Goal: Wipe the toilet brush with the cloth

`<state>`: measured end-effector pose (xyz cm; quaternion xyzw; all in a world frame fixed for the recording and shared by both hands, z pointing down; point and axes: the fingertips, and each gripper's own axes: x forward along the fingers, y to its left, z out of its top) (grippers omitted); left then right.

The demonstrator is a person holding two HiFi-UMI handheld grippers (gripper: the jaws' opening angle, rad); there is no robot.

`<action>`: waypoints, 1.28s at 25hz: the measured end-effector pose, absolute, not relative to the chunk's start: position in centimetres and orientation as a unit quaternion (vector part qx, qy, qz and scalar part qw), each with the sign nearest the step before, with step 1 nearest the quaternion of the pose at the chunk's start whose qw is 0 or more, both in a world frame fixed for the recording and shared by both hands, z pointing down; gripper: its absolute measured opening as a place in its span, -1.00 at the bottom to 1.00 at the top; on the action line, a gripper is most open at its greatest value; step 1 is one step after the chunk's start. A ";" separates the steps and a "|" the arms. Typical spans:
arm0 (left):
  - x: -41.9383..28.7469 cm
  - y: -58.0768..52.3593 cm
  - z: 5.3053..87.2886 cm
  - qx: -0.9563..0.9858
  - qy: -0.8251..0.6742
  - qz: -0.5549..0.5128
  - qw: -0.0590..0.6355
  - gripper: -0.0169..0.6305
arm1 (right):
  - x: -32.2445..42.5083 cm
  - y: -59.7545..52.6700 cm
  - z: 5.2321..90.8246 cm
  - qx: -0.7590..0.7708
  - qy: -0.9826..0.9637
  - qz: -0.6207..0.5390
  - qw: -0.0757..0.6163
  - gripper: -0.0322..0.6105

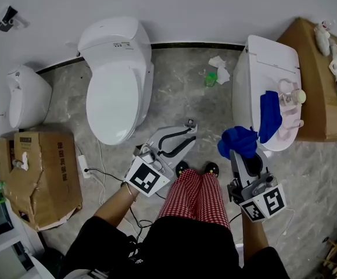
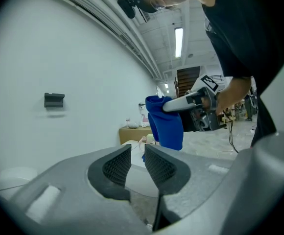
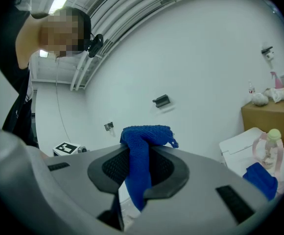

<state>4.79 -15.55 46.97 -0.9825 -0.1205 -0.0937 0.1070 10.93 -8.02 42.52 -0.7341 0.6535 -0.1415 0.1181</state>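
Right gripper [image 1: 242, 153] clenched on the blue cloth [image 1: 238, 139], left gripper [image 2: 137, 159] parted and empty, so best steady the pink toilet brush [image 1: 290, 106] first, then wipe lengthwise.

Black top [image 1: 174, 246], red checked trousers [image 1: 194, 197], grey left gripper [image 2: 137, 154]

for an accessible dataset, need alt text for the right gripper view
The right hand-held gripper is shut on a blue cloth, bunched above its jaws and hanging between them. Behind is a white wall; at lower right, another blue cloth lies on a white toilet.
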 end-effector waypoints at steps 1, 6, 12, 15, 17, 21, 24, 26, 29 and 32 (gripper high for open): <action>4.9 -15.7 47.3 -0.983 -0.119 -0.097 0.106 -0.73 | 11.1 -8.1 42.7 -0.733 0.655 -0.144 0.118 -0.65; 5.7 -16.3 49.3 -0.983 -0.107 -0.115 0.098 -0.70 | 12.2 -8.8 44.1 -0.725 0.660 -0.155 0.118 -0.65; 6.5 -17.1 51.9 -0.983 -0.088 -0.133 0.087 -0.61 | 13.7 -10.1 46.3 -0.715 0.667 -0.165 0.127 -0.65; 6.6 -17.1 53.3 -0.982 -0.085 -0.144 0.086 -0.59 | 14.0 -10.6 47.1 -0.712 0.670 -0.164 0.133 -0.65; 6.7 -17.1 54.3 -0.981 -0.088 -0.150 0.084 -0.56 | 14.1 -10.9 47.8 -0.711 0.670 -0.167 0.133 -0.65; 7.5 -17.4 55.2 -0.987 -0.091 -0.121 0.044 -0.56 | 14.6 -11.1 49.1 -0.707 0.671 -0.175 0.137 -0.65; 7.6 -17.9 56.7 -0.988 -0.091 -0.120 0.019 -0.56 | 14.9 -11.3 49.7 -0.705 0.672 -0.177 0.145 -0.65; 7.6 -18.3 57.7 -0.989 -0.081 -0.123 -0.010 -0.56 | 15.0 -11.3 50.3 -0.707 0.669 -0.180 0.146 -0.65; 7.9 -19.1 59.4 -0.987 -0.068 -0.142 -0.019 -0.54 | 15.6 -11.3 51.1 -0.713 0.661 -0.182 0.146 -0.65; 8.1 -19.5 61.2 -0.984 -0.072 -0.160 -0.008 -0.45 | 16.1 -11.4 51.8 -0.717 0.654 -0.187 0.153 -0.65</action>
